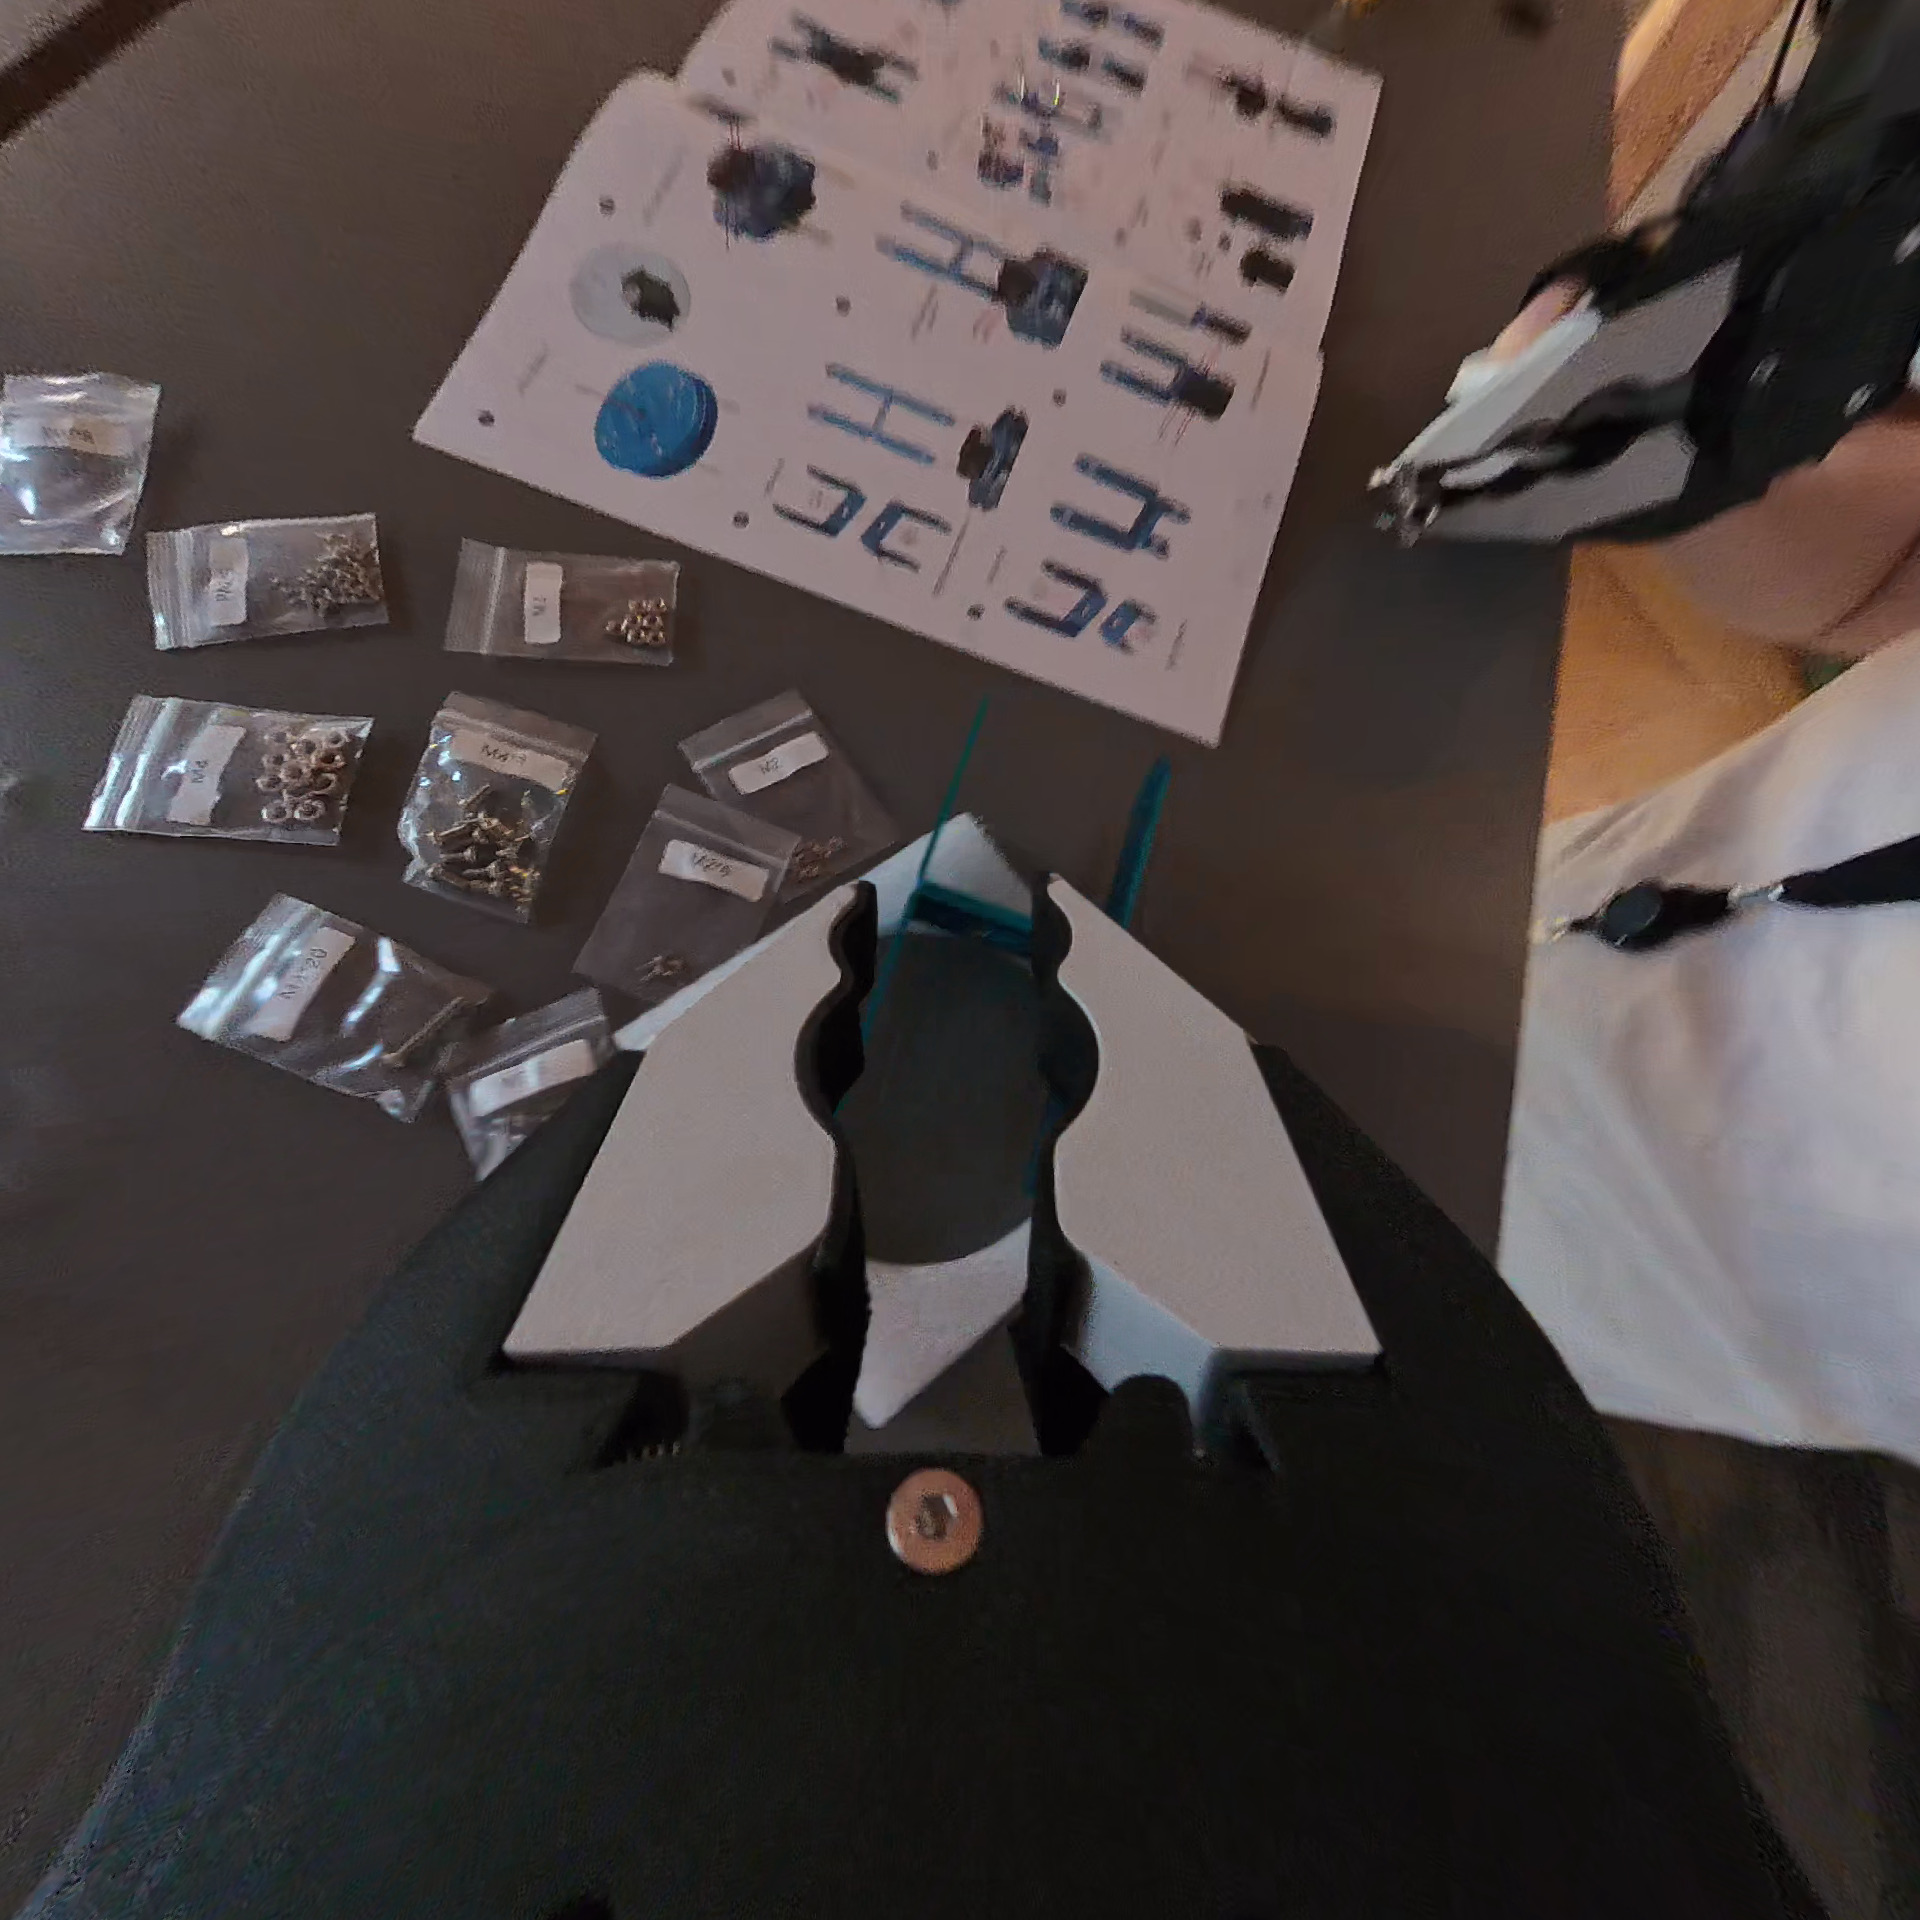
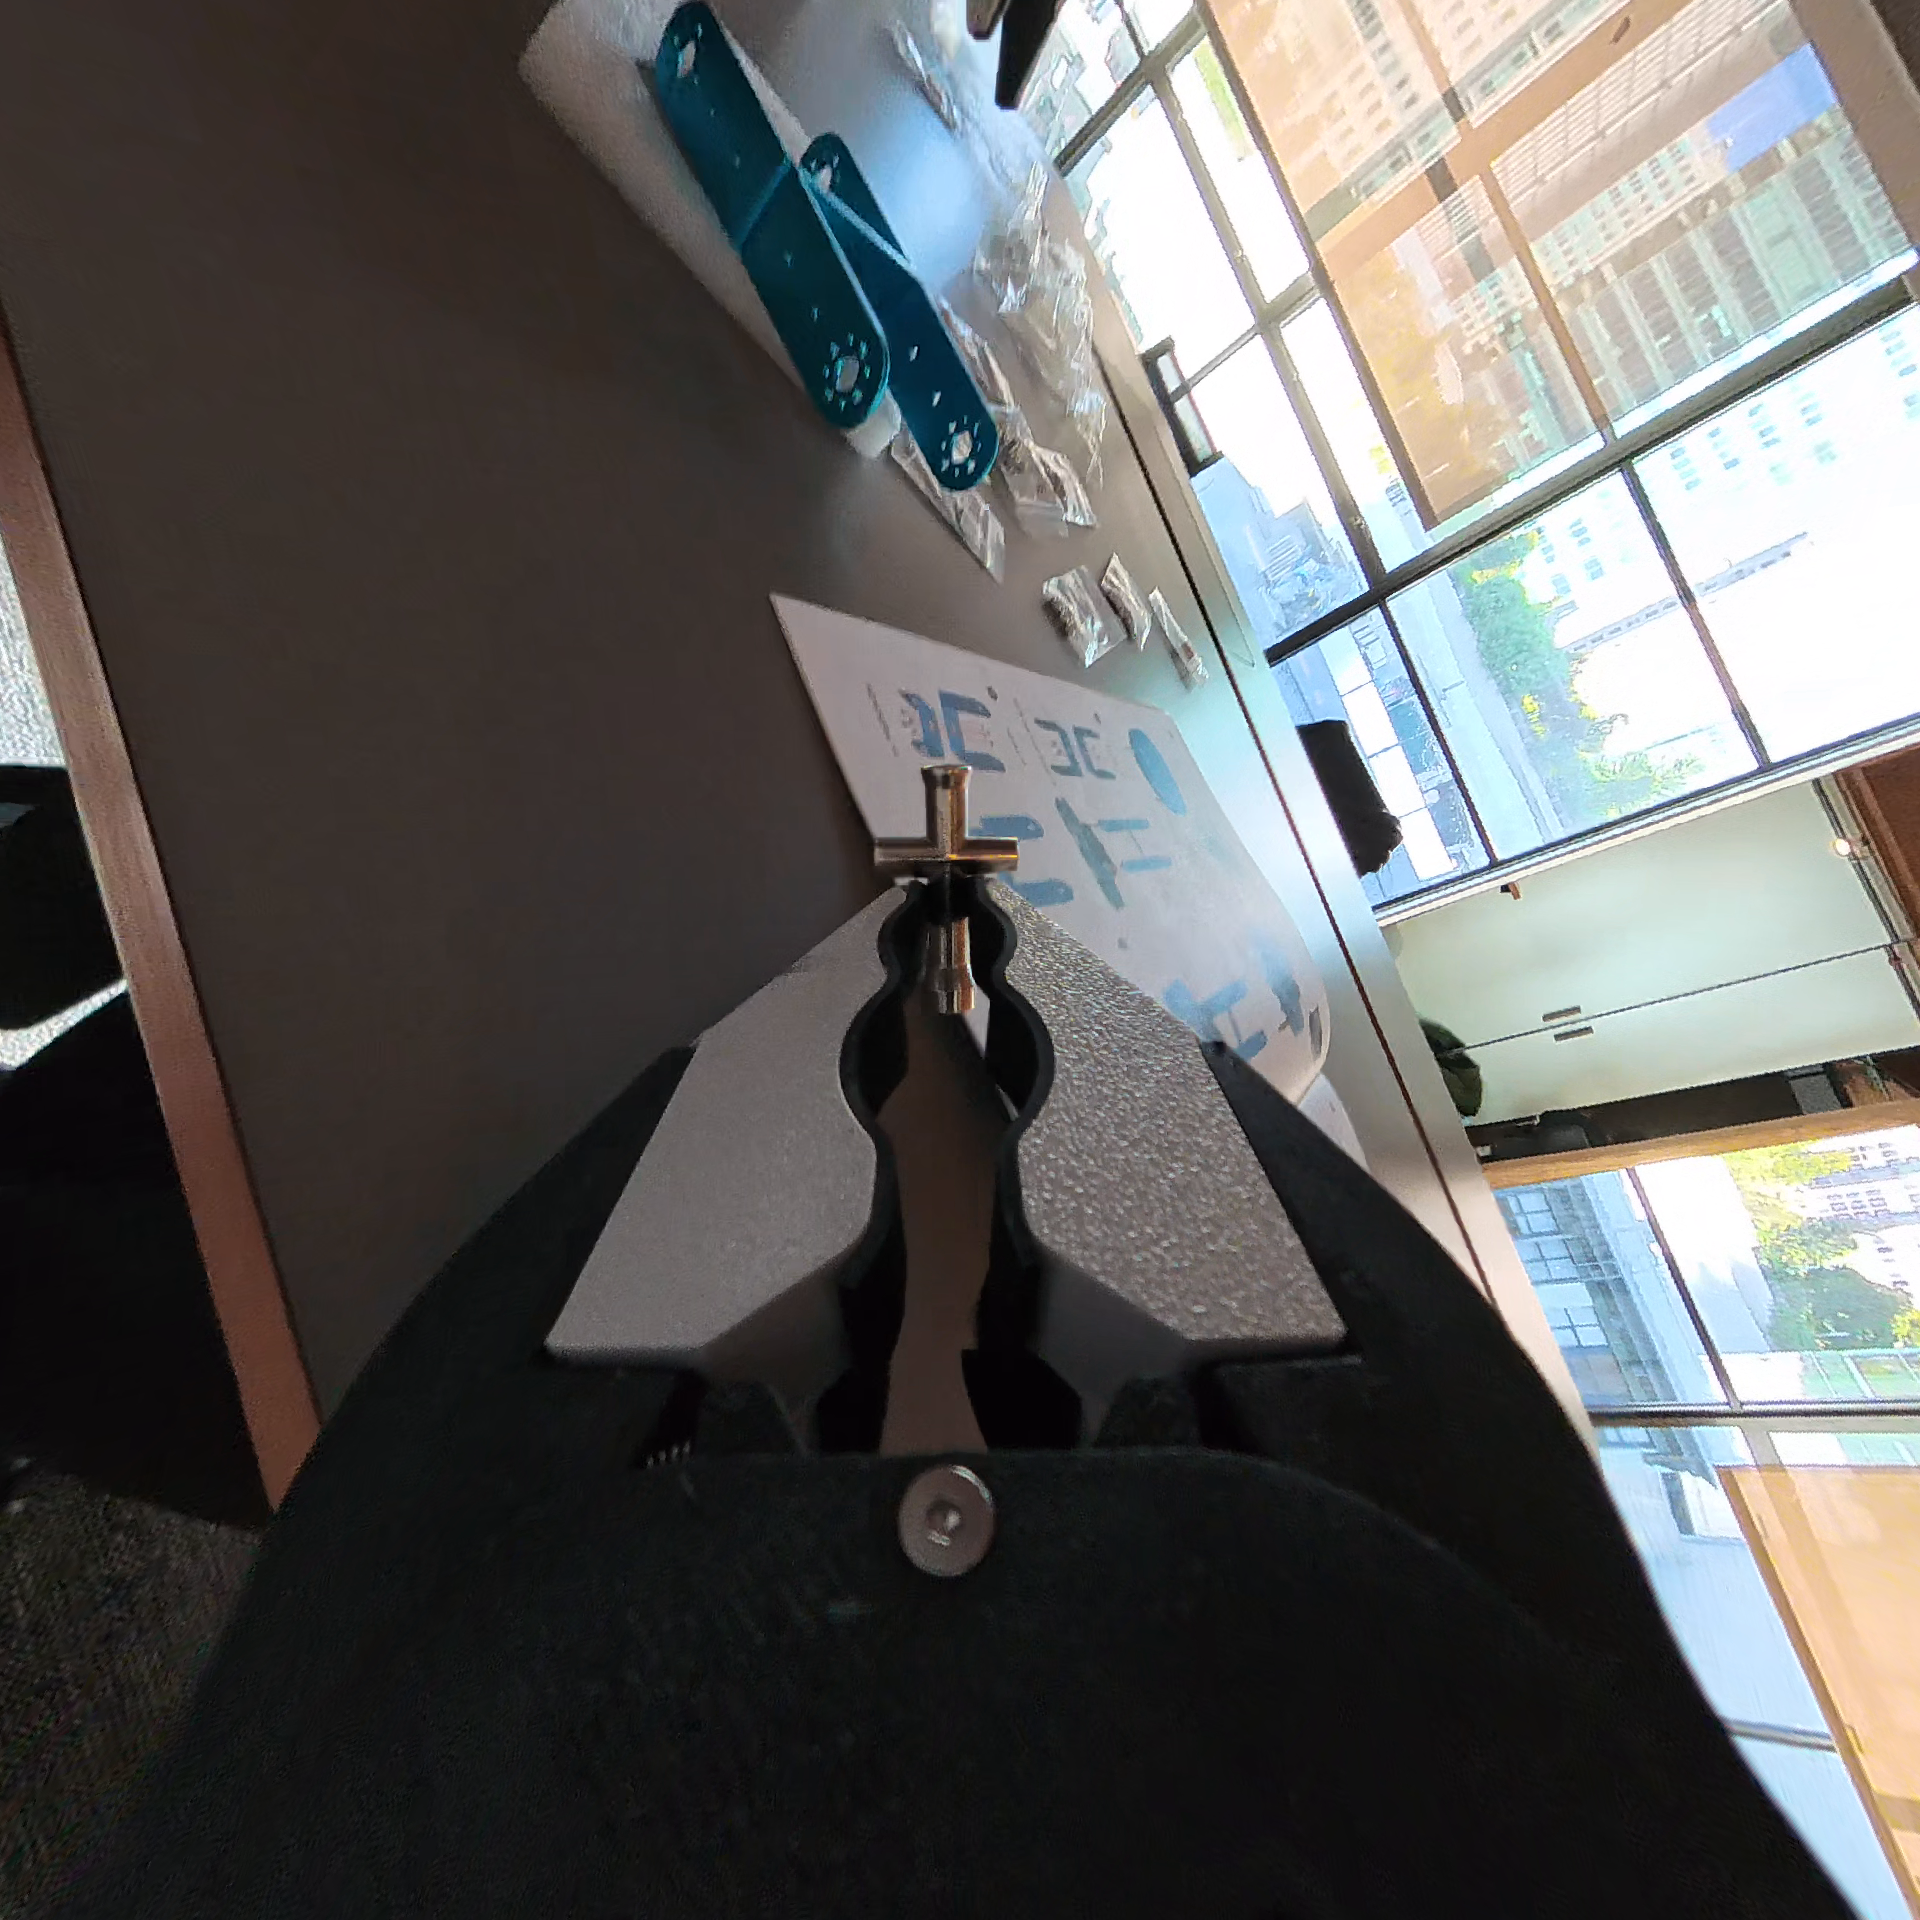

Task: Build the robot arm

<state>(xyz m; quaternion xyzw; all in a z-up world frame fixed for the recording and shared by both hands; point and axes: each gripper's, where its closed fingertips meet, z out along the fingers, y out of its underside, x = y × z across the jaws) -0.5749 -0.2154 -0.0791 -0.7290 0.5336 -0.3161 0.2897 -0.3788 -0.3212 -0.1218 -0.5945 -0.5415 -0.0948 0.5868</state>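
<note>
My left gripper (image 1: 956,894) is open and empty. It hangs just above a teal metal bracket (image 1: 1138,831) that rests on a white foam block (image 1: 982,857); part of the bracket shows between the fingers. In the right wrist view the teal bracket (image 2: 821,270) proves to be two joined pieces with round, holed ends, lying on the foam (image 2: 597,94). My right gripper (image 2: 945,894) is shut on a small silver cross-shaped wrench (image 2: 945,847), held by one arm at the fingertips. It is raised over the table's right edge and also shows in the left wrist view (image 1: 1403,504).
White sheets with blue diagrams (image 1: 935,343) lie on the dark table (image 1: 312,208) beyond the bracket. Several small clear bags of screws and nuts (image 1: 488,800) are spread to the left. A person in a white shirt (image 1: 1714,1091) stands at the right edge. Large windows (image 2: 1558,416) fill the background. One gripper's finger ends stand about 25 cm off the other's. About 10 cm separates my left fingertips from the foam (image 2: 597,94).
</note>
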